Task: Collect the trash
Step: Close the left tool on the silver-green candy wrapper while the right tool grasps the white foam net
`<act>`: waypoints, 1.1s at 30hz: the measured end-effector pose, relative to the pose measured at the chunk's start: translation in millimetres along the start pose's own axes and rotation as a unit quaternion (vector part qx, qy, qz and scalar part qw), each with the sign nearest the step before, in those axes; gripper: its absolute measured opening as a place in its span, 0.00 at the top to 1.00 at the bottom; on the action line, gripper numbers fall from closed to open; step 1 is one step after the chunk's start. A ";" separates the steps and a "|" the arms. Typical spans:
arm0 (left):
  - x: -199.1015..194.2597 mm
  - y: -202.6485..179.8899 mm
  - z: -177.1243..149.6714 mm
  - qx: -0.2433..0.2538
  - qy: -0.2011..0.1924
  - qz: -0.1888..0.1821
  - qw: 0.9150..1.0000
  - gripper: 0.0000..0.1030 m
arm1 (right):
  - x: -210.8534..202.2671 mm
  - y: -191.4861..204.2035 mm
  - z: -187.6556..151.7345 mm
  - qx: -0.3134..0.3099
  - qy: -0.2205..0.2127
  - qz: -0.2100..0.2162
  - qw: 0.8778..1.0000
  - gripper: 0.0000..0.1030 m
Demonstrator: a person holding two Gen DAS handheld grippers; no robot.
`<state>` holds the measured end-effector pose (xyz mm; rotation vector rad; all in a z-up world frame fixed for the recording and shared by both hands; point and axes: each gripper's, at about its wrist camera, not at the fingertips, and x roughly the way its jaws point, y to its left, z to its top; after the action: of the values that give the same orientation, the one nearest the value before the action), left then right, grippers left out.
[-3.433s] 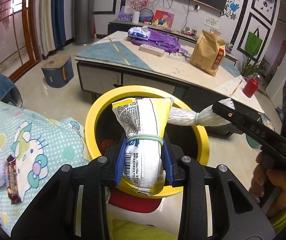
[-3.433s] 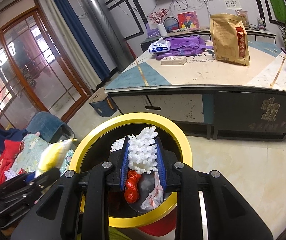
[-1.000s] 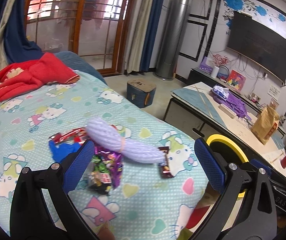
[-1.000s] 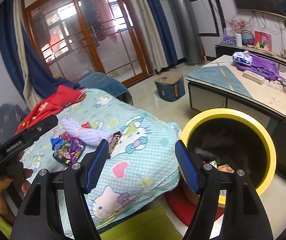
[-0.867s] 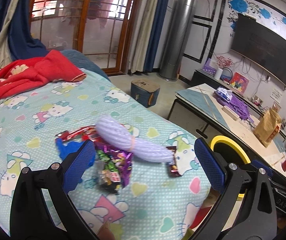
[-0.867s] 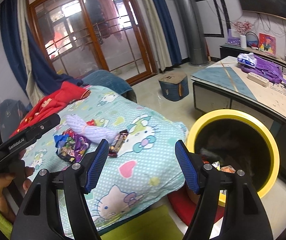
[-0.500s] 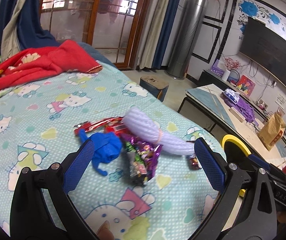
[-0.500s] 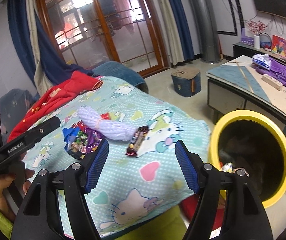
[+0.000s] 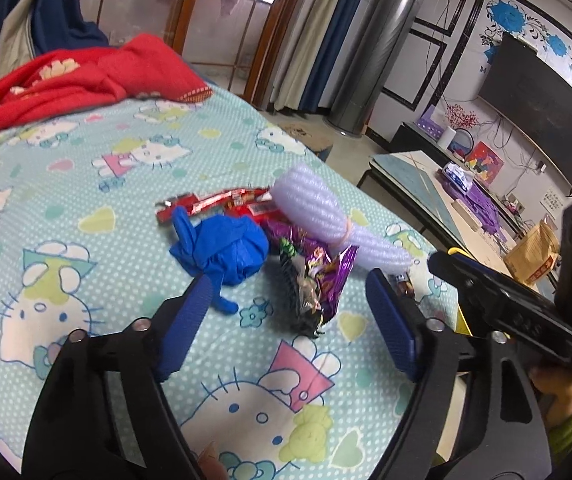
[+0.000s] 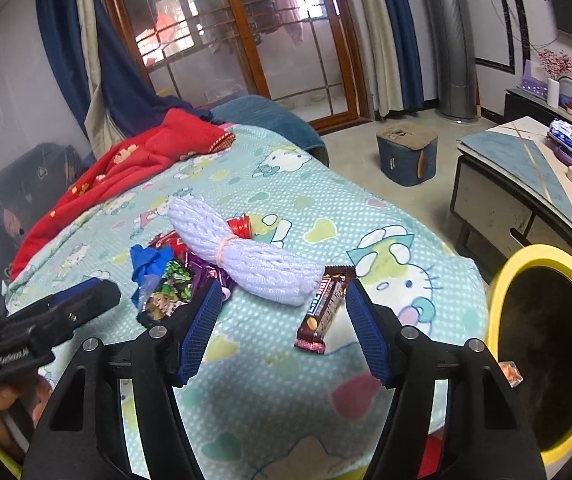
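Trash lies in a heap on the Hello Kitty bedspread [image 9: 86,184]: a blue glove ball [image 9: 226,248], a purple snack wrapper [image 9: 317,280], a red wrapper [image 9: 222,204] and a white foam net bundle [image 9: 325,216]. My left gripper [image 9: 289,300] is open and empty just short of the glove and purple wrapper. In the right wrist view my right gripper [image 10: 282,304] is open and empty, with the foam net [image 10: 246,256] and a brown chocolate bar wrapper [image 10: 323,308] between its fingers. The yellow-rimmed bin [image 10: 501,304] stands at the right.
A red blanket [image 10: 134,160] lies at the bed's far end. A low table [image 10: 525,168] with purple items stands beyond the bin, and a blue stool [image 10: 405,152] sits on the floor. The right gripper shows in the left wrist view [image 9: 505,308].
Both grippers have let go of their trash at the bin, opened, and swung over to the bed. They have since moved closer to the heap of wrappers.
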<state>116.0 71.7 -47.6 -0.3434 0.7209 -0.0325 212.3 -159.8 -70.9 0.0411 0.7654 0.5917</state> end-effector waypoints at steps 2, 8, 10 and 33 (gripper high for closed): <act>2.5 0.7 -1.9 -0.003 0.005 -0.006 1.000 0.36 | 7.2 -2.5 1.3 0.002 0.009 0.000 1.000 0.40; 11.4 0.5 -6.3 -0.004 0.019 -0.021 1.000 0.44 | 24.9 0.3 4.6 -0.013 0.026 0.007 1.000 0.42; 14.3 0.6 -7.9 -0.005 0.024 -0.024 0.999 0.46 | 30.7 0.8 5.8 -0.016 0.031 0.007 0.999 0.43; 27.6 0.1 -14.2 -0.020 0.043 -0.047 0.998 0.82 | 39.4 12.1 -5.0 -0.031 0.043 0.033 0.998 0.78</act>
<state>127.5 63.5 -75.2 -0.4159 0.7910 -0.1235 225.4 -130.0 -96.8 -0.0167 0.8314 0.6831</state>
